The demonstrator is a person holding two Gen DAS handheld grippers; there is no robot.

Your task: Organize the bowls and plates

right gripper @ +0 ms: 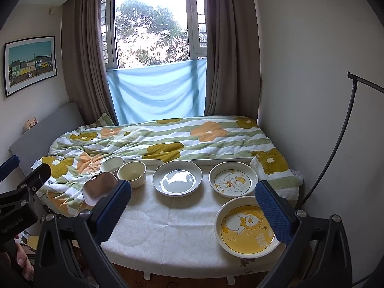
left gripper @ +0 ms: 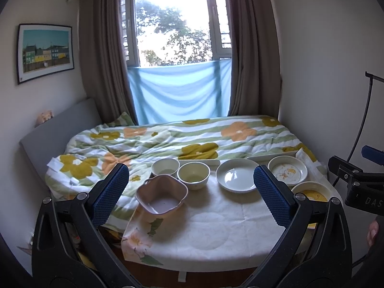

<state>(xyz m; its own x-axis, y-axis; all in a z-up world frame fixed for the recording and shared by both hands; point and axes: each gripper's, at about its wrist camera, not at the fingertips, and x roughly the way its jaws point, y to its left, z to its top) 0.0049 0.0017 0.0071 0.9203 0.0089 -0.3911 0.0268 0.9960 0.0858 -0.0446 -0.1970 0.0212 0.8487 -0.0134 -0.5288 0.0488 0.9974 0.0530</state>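
Nothing stacked yet; judged at the start. On the cloth-covered bench (right gripper: 168, 228), three bowls cluster at the left edge: pink wavy-rimmed bowl (left gripper: 161, 197), cream round bowl (left gripper: 193, 175), white round bowl (left gripper: 165, 166). Plain white plate (right gripper: 177, 178) sits mid-back, duck-print plate (right gripper: 233, 179) back right, yellow duck plate (right gripper: 247, 226) front right. All look empty. Left gripper (left gripper: 192, 192) and right gripper (right gripper: 194, 211): jaws apart, holding nothing.

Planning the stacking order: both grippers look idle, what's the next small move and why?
Probably lower the right gripper toward the yellow cartoon-duck plate, to grip its rim. Both grippers are open and empty, the left gripper included, and no dish is stacked. That plate lies nearest the right fingers, apart from the white duck-print plate behind it.
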